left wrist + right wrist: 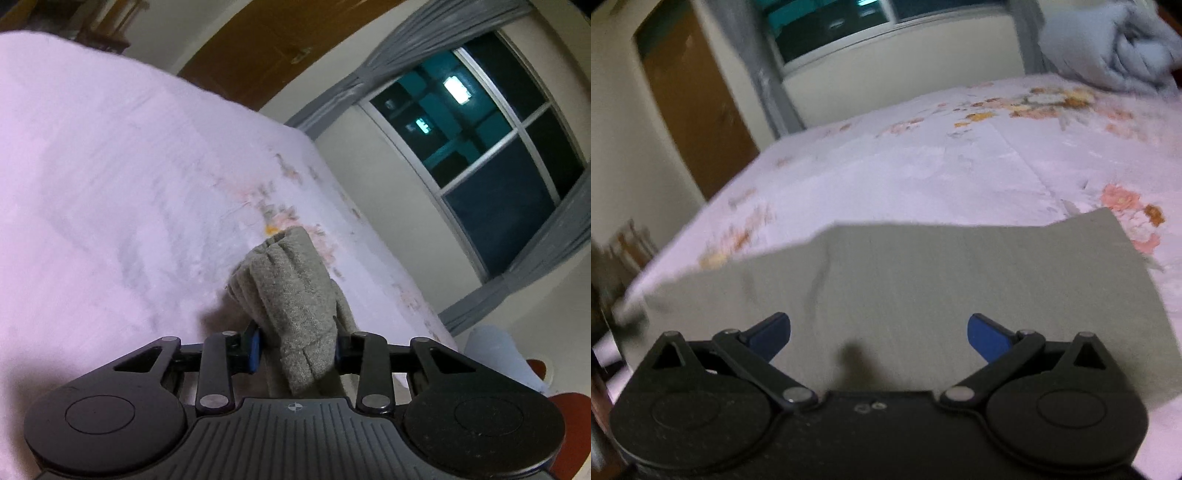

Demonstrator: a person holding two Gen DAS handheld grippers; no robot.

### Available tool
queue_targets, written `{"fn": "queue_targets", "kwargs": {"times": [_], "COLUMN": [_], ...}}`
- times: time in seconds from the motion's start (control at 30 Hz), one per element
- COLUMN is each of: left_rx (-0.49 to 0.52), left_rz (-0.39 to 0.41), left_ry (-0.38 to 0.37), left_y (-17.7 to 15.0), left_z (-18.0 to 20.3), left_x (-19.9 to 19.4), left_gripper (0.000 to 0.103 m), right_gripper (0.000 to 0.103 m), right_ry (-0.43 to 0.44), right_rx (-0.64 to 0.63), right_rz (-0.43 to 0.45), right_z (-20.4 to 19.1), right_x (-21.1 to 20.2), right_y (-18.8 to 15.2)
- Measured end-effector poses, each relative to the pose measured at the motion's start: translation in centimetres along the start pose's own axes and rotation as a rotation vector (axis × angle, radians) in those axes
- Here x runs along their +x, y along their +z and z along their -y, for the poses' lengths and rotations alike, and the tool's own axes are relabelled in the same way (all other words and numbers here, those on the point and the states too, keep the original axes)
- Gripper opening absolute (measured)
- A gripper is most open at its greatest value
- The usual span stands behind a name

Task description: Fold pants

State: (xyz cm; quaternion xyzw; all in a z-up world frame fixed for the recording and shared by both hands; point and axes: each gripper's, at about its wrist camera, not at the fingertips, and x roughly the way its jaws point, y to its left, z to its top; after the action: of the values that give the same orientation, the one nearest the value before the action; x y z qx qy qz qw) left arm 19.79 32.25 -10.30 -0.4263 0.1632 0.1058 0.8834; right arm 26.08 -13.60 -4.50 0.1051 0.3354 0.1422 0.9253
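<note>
Pants [291, 295] of grey knit are bunched into thick folds and clamped between the blue pads of the left tool [298, 347], which is closed on the cloth. The bunch is seen raised above the bed [110, 177], with more grey cloth hanging below the pads. In the right wrist view the pants [923, 280] are spread as a flat grey sheet over the bed [942, 166], just in front of the right tool [879, 332]. That tool is released: its blue pads [986, 336] are held wide apart over the cloth, and nothing is gripped between them. A small dark shadow is cast on the cloth between the pads. The bed is covered by a pale sheet printed with pink and orange flowers. A grey blanket [1108, 48] is heaped at the far corner of the bed. A window [480, 140] with grey curtains [424, 48] and a brown door [698, 110] are seen beyond the bed. Both views are blurred.
</note>
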Motion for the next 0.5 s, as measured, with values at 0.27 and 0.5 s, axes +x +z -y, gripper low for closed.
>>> {"fn": "queue_targets", "kwargs": {"times": [0.27,0.5], "left_rx": [0.047,0.068], "left_rz": [-0.018,-0.017], "left_ry": [-0.016,-0.024], "left_y": [1.2,1.7], "left_z": [1.5,2.1], "left_x": [-1.3,-1.4], "left_gripper": [0.035,0.035], "right_gripper": [0.097,0.097], "right_ry": [-0.125,-0.113], "right_rx": [-0.305,-0.281], "right_rz": [-0.044,0.029], "right_z": [-4.4,-5.0], "right_x": [2.8,1.2], "right_y": [-3.2,-3.1]}}
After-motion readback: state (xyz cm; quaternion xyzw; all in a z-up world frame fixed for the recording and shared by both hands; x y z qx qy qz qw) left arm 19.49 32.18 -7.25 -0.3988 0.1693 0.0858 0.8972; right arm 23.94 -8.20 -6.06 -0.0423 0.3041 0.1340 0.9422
